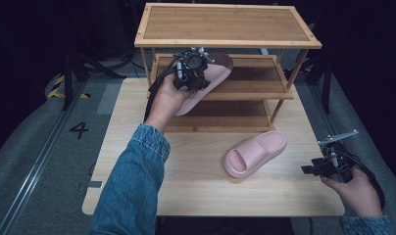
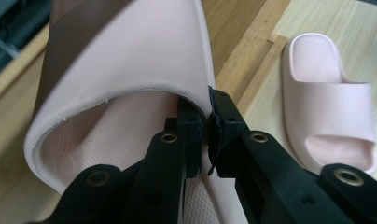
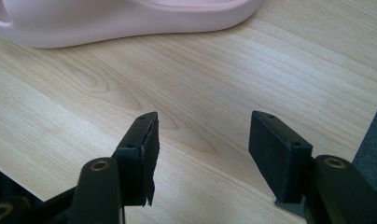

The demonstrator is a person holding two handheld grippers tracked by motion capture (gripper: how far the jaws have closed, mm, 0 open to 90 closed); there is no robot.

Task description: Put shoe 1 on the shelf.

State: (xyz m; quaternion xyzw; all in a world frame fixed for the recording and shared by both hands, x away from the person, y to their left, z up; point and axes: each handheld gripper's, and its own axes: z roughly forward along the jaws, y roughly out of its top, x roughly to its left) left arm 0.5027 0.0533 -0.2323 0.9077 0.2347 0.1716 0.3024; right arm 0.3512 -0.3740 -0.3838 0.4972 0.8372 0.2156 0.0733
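Observation:
My left gripper (image 1: pixel 193 73) is shut on the strap edge of a pink slipper (image 1: pixel 213 78), holding it tilted at the middle shelf of a bamboo rack (image 1: pixel 225 29). In the left gripper view the jaws pinch the strap rim of that slipper (image 2: pixel 130 60), gripper (image 2: pixel 208 122). A second pink slipper (image 1: pixel 255 152) lies on the table in front of the rack, also seen as the slipper (image 2: pixel 326 107) and the slipper (image 3: pixel 121 21). My right gripper (image 1: pixel 314 169) hovers open at the table's right edge, its gripper (image 3: pixel 200 140) jaws apart over bare wood, nothing between them.
The three-tier rack stands at the far half of the light wooden table (image 1: pixel 186 181). Its top and bottom shelves hold nothing. Grey floor with a rail and a "4" marking (image 1: pixel 79 129) lies to the left. Black stands flank the rack.

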